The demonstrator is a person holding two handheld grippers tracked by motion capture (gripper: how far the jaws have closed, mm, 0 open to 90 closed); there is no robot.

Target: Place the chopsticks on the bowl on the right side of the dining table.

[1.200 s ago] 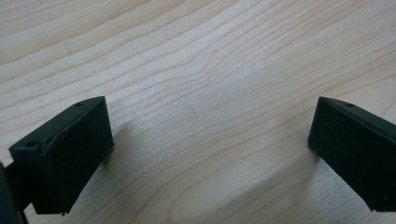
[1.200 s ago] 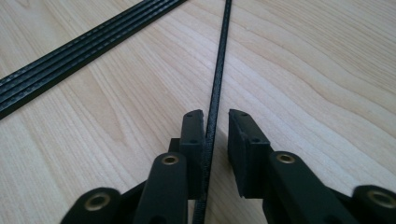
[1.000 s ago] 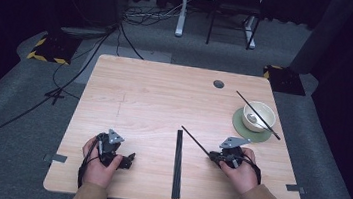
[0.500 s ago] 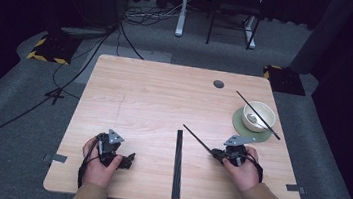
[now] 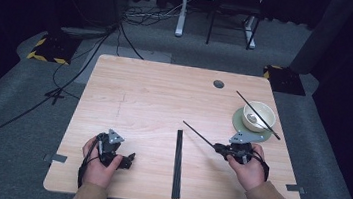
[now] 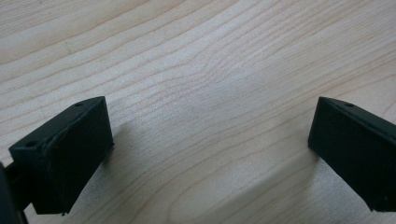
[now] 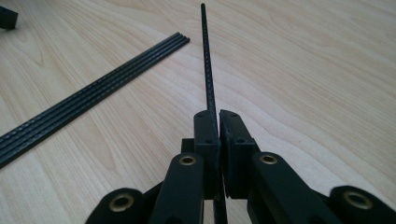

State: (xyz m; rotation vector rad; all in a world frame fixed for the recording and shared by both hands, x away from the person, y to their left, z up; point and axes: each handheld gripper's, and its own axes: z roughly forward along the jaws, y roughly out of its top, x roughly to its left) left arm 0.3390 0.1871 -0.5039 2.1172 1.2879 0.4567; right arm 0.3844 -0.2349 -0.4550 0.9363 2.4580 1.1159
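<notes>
My right gripper (image 5: 218,147) (image 7: 218,116) is shut on one end of a thin black perforated stick (image 5: 199,134) (image 7: 207,60). The stick points away from it toward the table's middle, lifted off the wood. A bundle of similar black sticks (image 5: 177,164) (image 7: 93,100) lies flat at the front centre, just left of the held one. My left gripper (image 5: 127,160) (image 6: 210,149) rests at the front left, open, with bare wood between its jaws.
At the right, a cream bowl (image 5: 258,116) stands on a green saucer (image 5: 238,122), with another black stick (image 5: 243,98) lying across its rim. A round cable hole (image 5: 218,83) sits near the table's far edge. Cables cross the floor beyond.
My right hand has shifted slightly right and away with the stick still gripped. The left hand has stayed put.
</notes>
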